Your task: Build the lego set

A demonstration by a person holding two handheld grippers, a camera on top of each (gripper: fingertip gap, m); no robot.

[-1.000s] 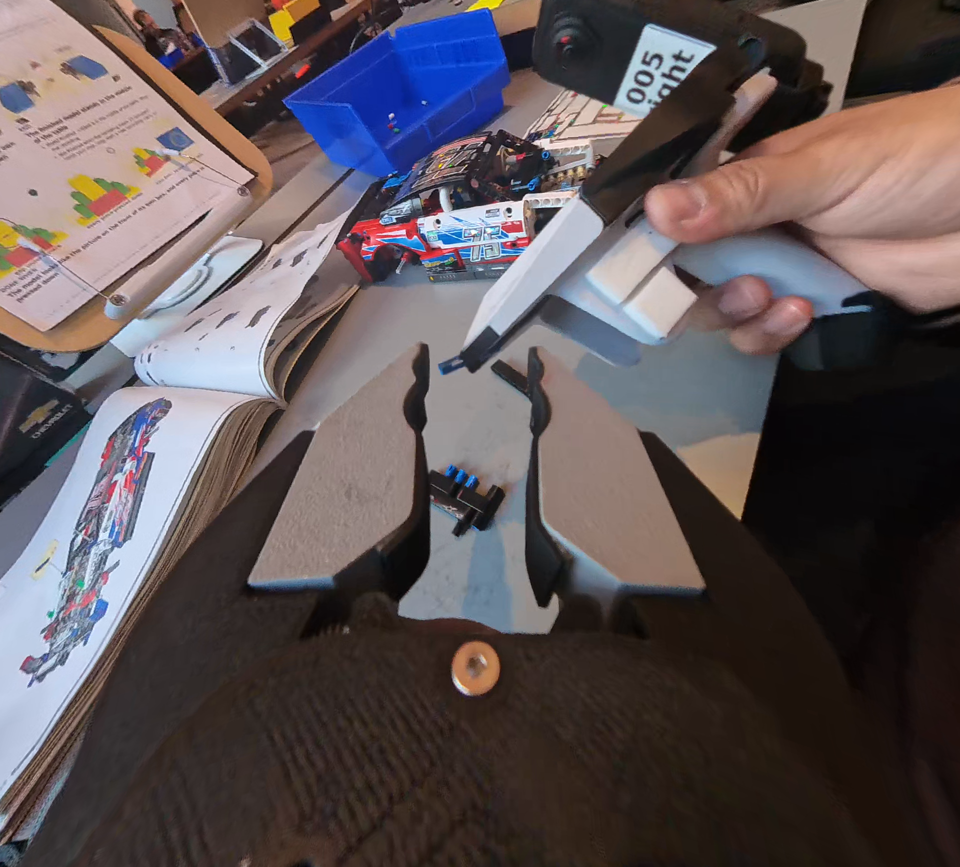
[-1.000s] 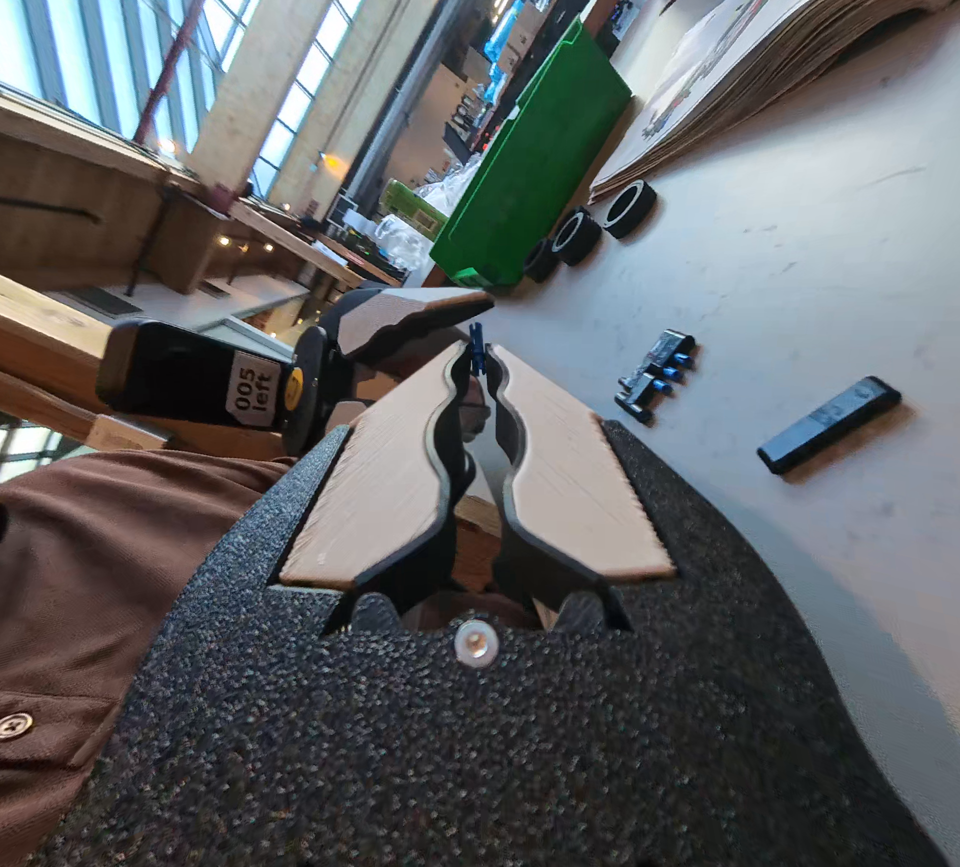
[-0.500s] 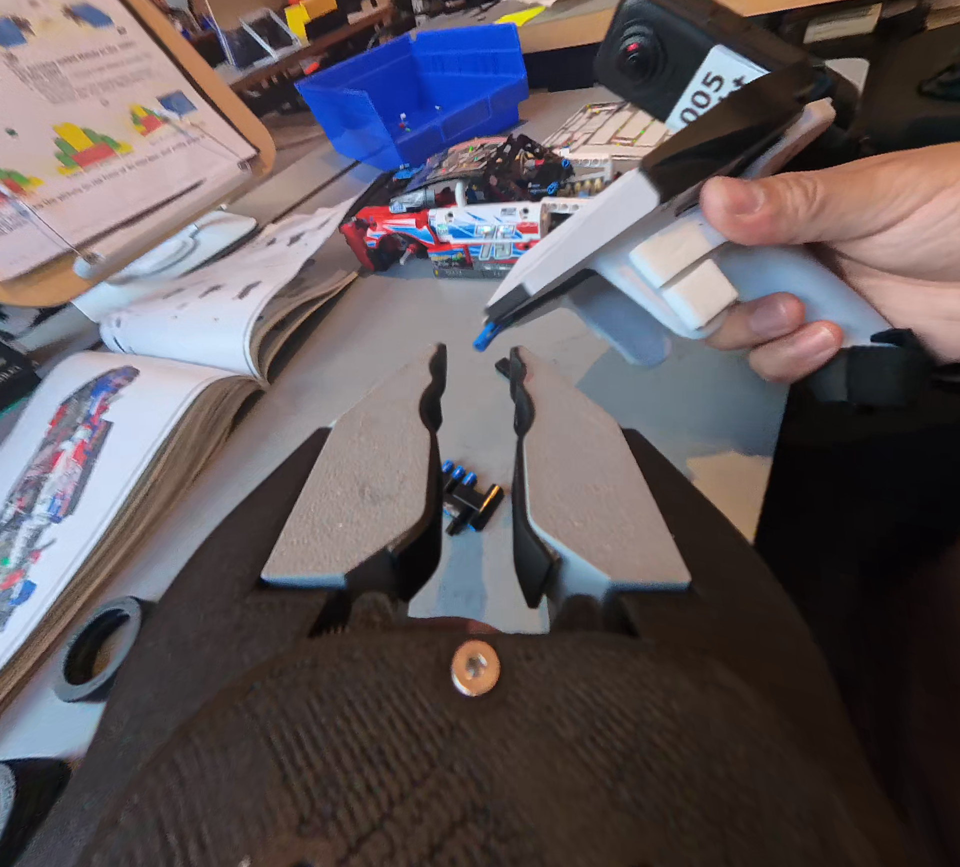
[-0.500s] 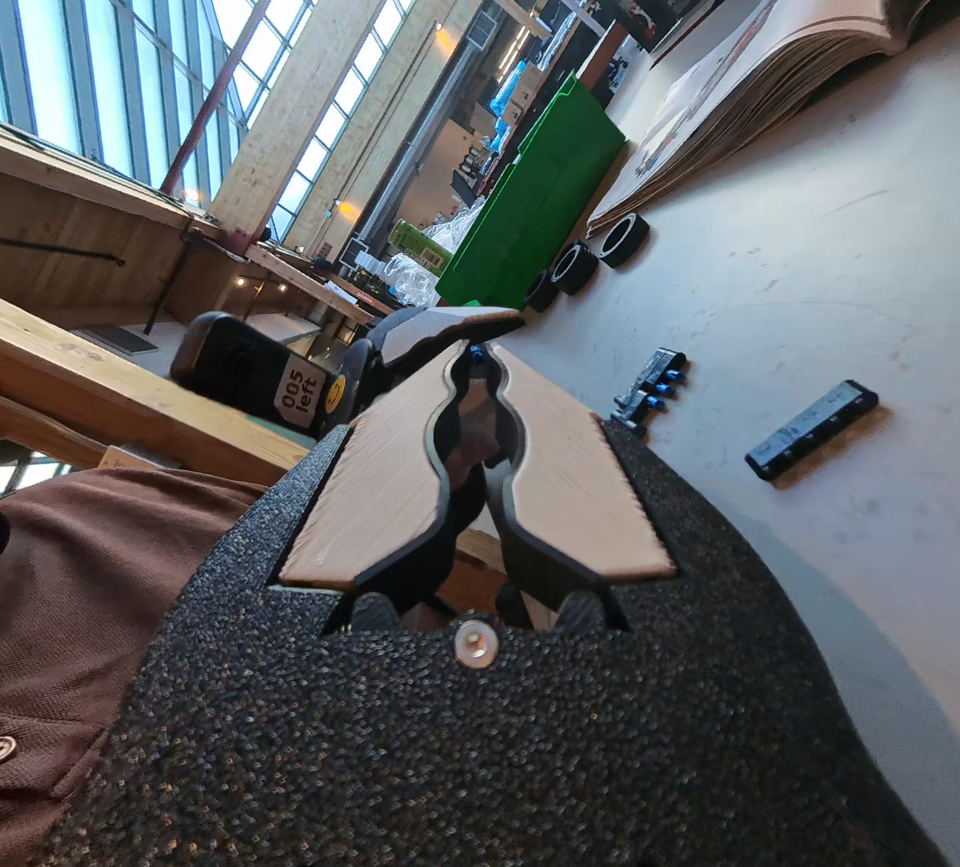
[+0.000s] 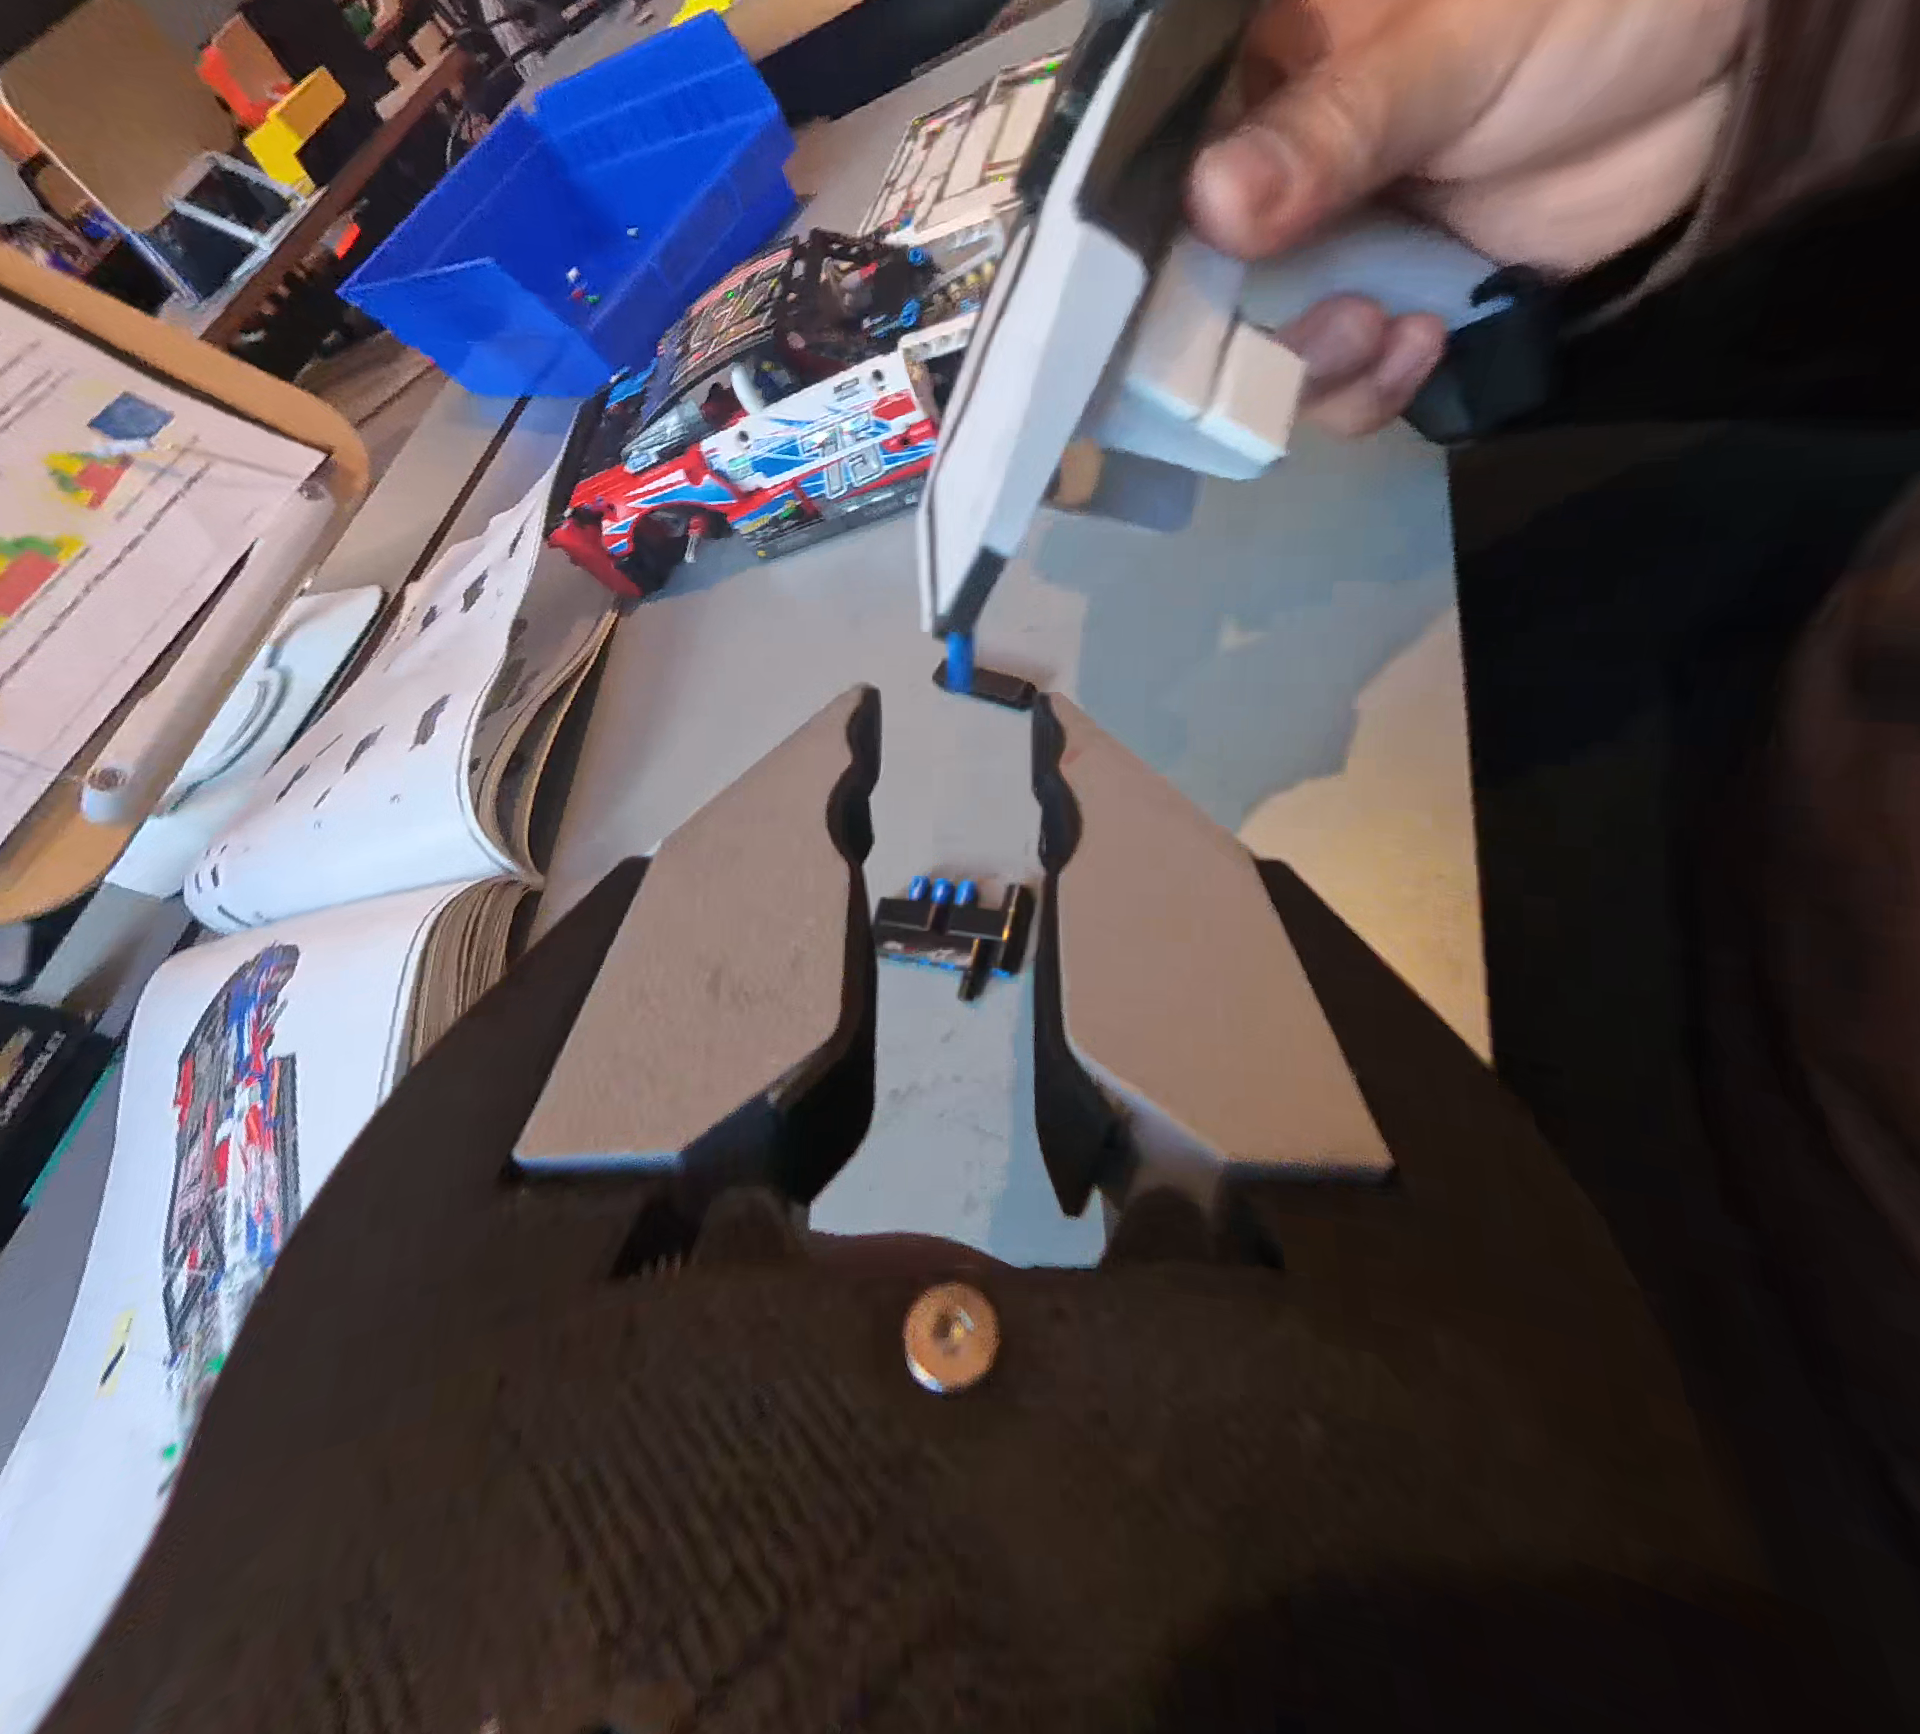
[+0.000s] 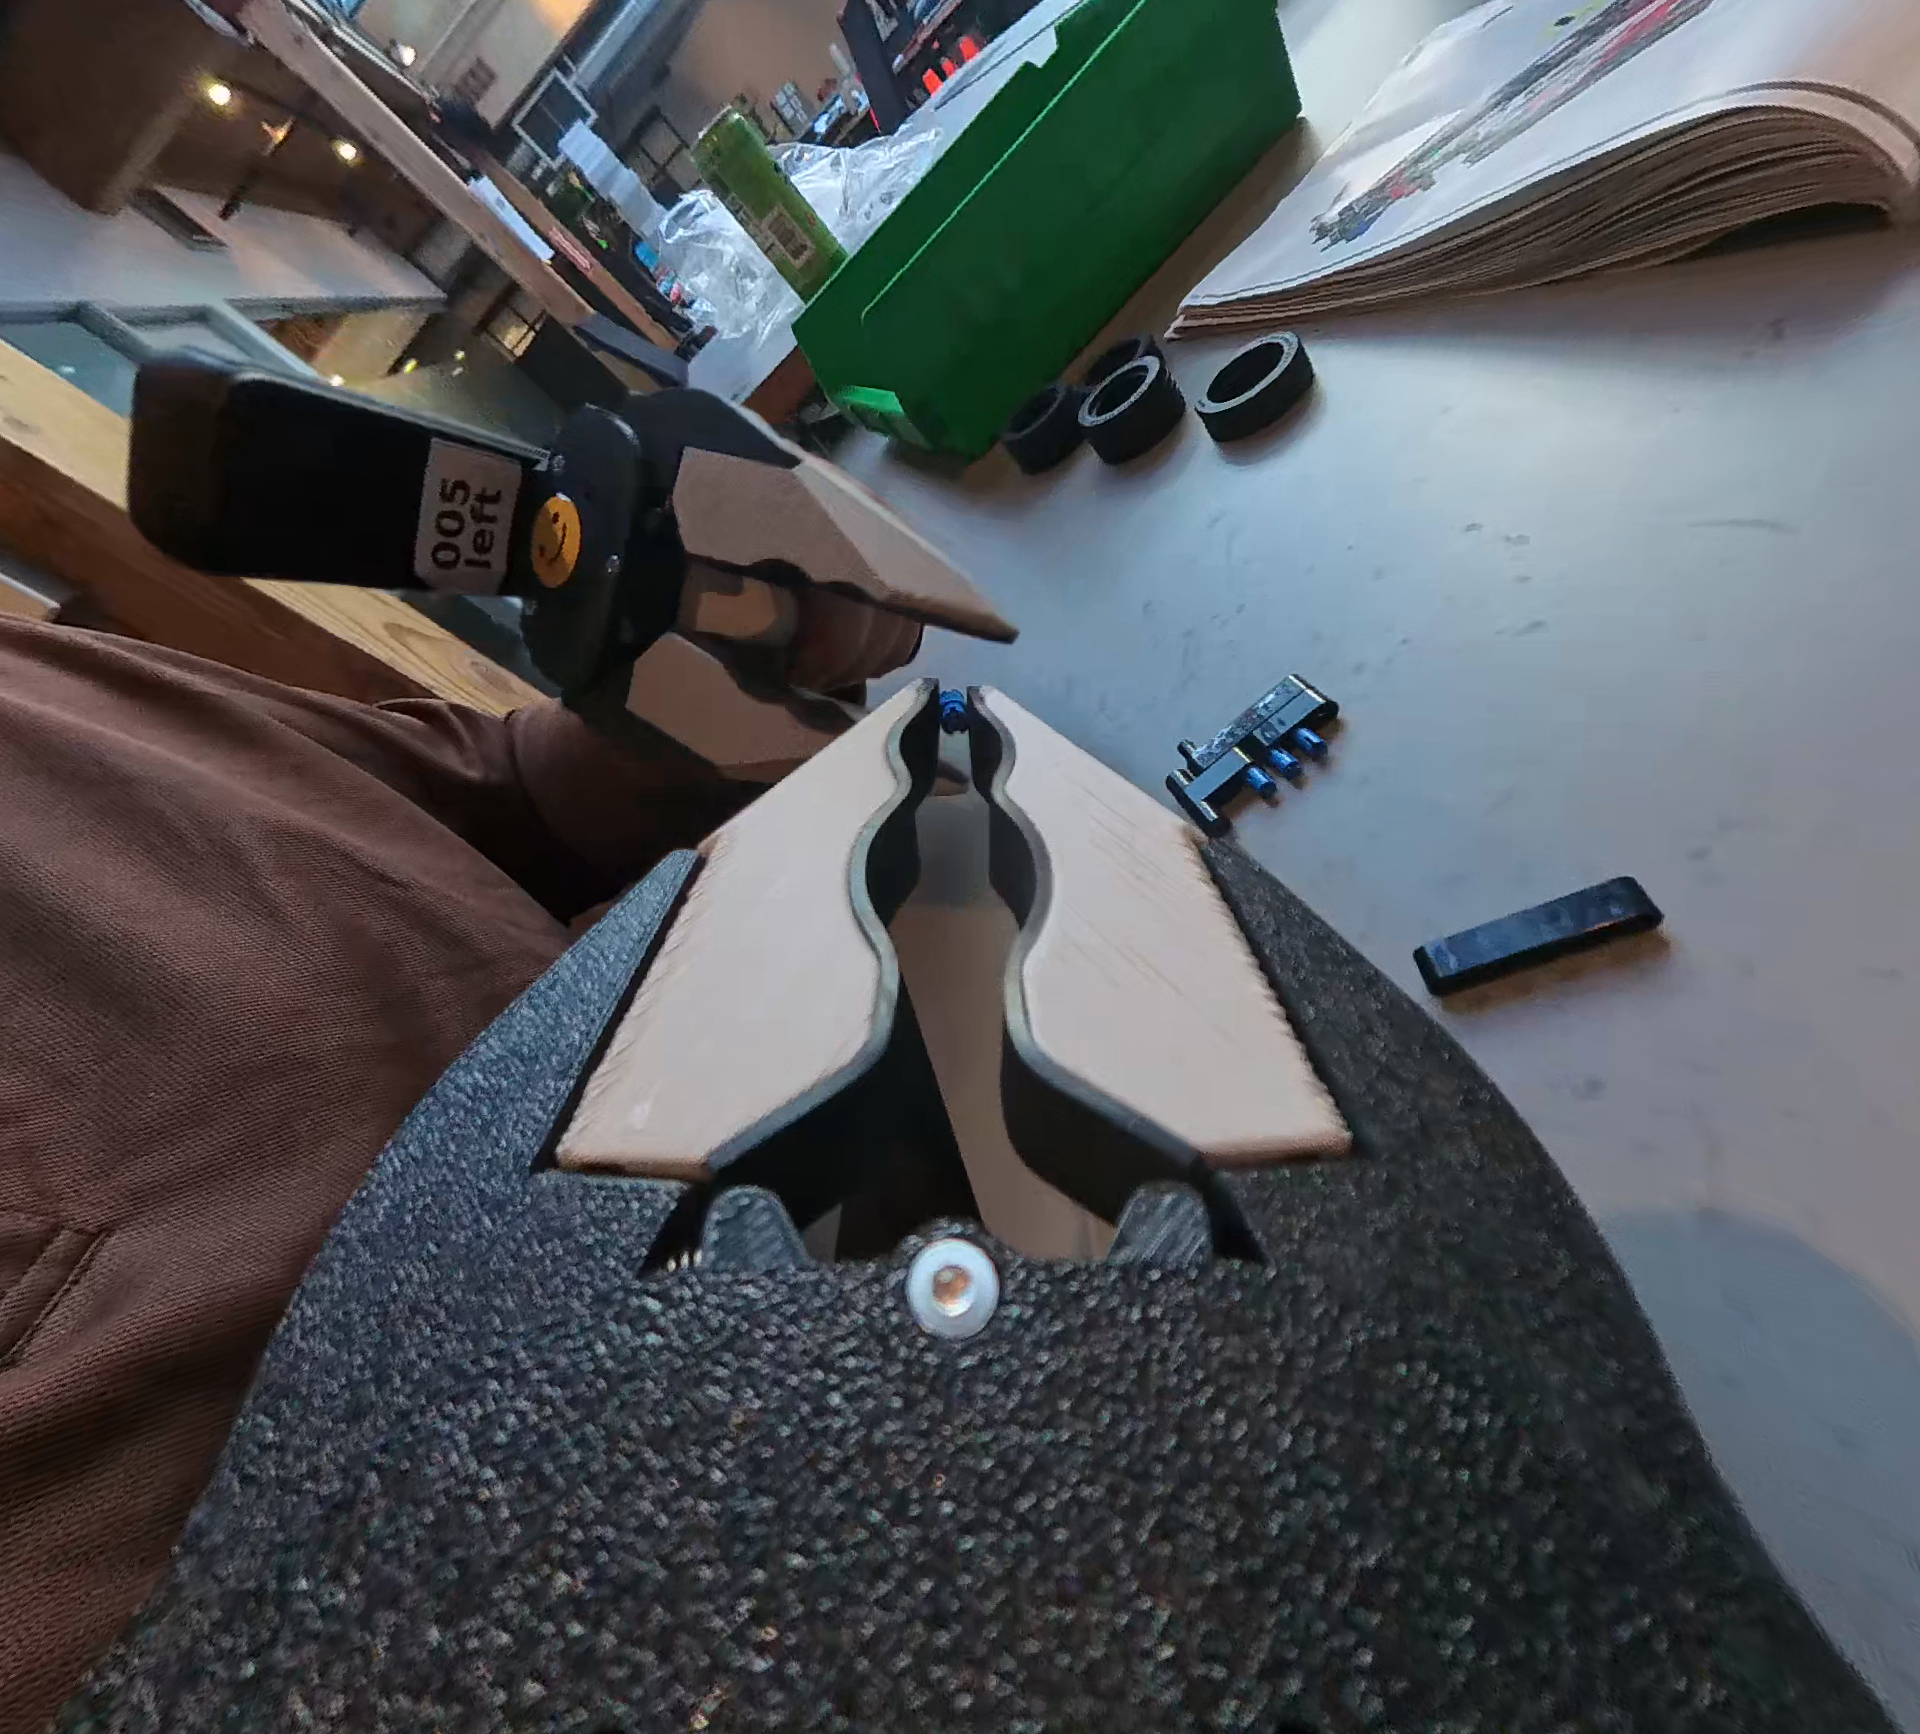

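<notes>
The left claw (image 5: pixel 951 723) stands wide and empty, its fingers apart above the desk (image 5: pixel 1299 645). A small black assembly with blue pins (image 5: pixel 951 931) lies on the desk between those fingers, untouched. Just past the fingertips lies a flat black beam (image 5: pixel 987 685).

The right claw (image 6: pixel 953 710) is narrow, pinching a blue pin (image 5: pixel 958 648) by its upper end; the pin's lower end sits at or just above the near end of the beam. Contact cannot be confirmed.

Hazards, judged from this position:
- The beam is unrestrained. Downward force on one end may tip or slide it.
- The pin is held at its tip only. Off-axis pressure may rotate it or eject it from the grip.
- The left claw may knock the assembly if lowered.

Farther back, the partly built car (image 5: pixel 758 479) and a blue bin (image 5: pixel 592 230) stand well apart from the work.
</notes>
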